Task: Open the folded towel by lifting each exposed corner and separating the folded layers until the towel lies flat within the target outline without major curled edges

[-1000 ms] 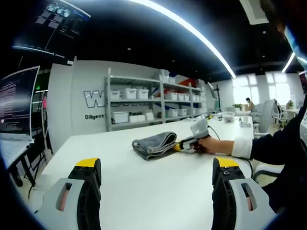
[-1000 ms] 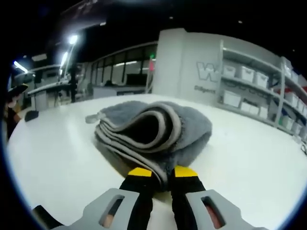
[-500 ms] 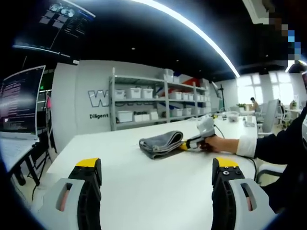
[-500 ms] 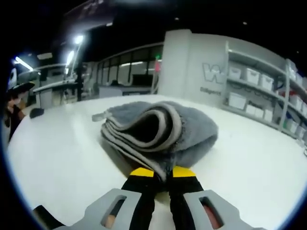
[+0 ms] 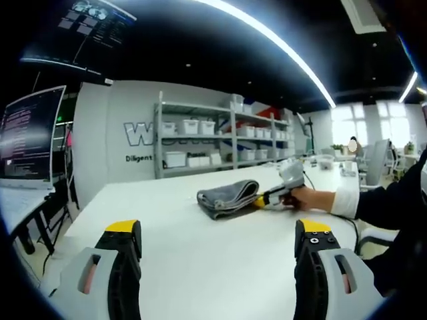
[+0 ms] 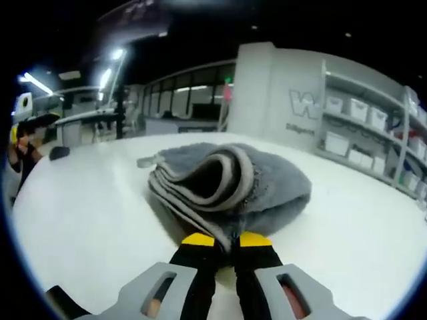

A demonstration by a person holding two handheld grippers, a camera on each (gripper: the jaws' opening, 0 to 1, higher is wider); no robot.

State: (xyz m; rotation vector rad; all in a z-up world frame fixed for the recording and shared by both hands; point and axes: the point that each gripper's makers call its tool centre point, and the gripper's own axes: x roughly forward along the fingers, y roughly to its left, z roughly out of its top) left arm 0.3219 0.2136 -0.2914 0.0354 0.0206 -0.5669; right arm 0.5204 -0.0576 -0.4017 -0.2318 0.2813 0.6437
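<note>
A grey towel, folded into a thick curled bundle with pale edging, lies on the white table. My right gripper is shut on the towel's near edge, yellow tips pinching the fabric low against the table. In the left gripper view the same towel sits far across the table, with the right gripper and a person's hand at its right end. My left gripper stands open, well short of the towel, jaws wide apart with nothing between them.
Shelves with white bins line the far wall. A dark monitor stands at the left. A person's dark sleeve reaches in from the right. Several small objects sit at the table's far right end.
The right gripper's jaws have closed tighter on the towel's edge. The left gripper view has drifted slightly, so the towel appears a little farther away.
</note>
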